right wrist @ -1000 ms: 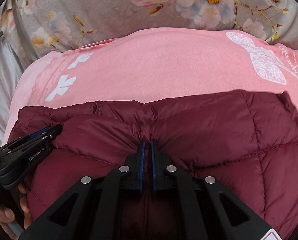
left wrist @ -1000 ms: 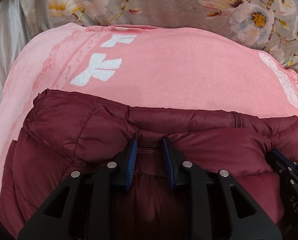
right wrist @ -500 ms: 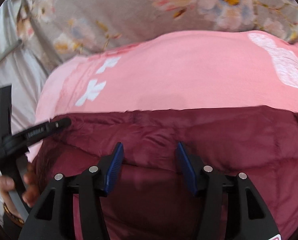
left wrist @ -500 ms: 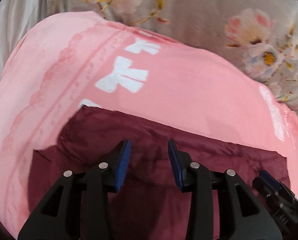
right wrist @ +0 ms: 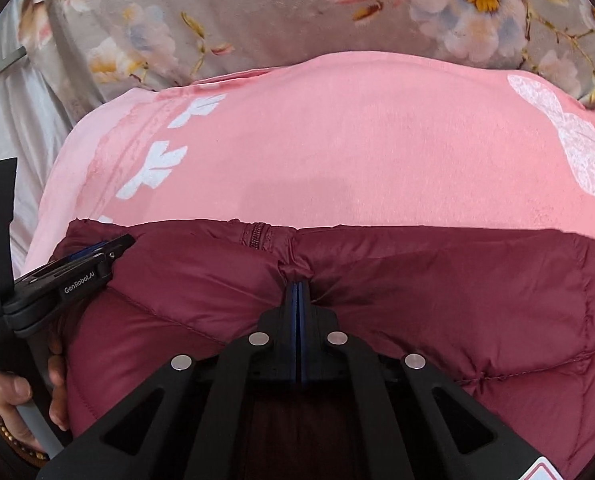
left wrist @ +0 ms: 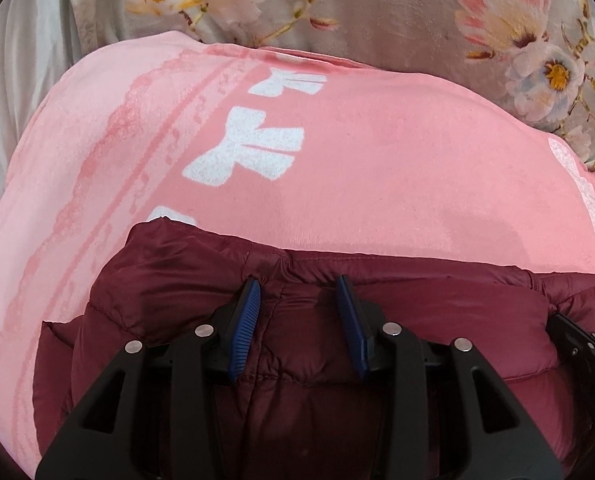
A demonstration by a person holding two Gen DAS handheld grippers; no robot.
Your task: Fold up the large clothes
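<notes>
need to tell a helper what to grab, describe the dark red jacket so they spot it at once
On the grey floral bedspread lies a pink blanket with white prints. The jacket sits on its near edge: puffy, quilted, shiny maroon, with a zipper at its far edge, the only dark thing there.

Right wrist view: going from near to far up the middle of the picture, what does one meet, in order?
Black right gripper with jaws shut on fabric → dark red quilted puffer jacket → pink blanket with white prints → grey floral bedsheet.
</notes>
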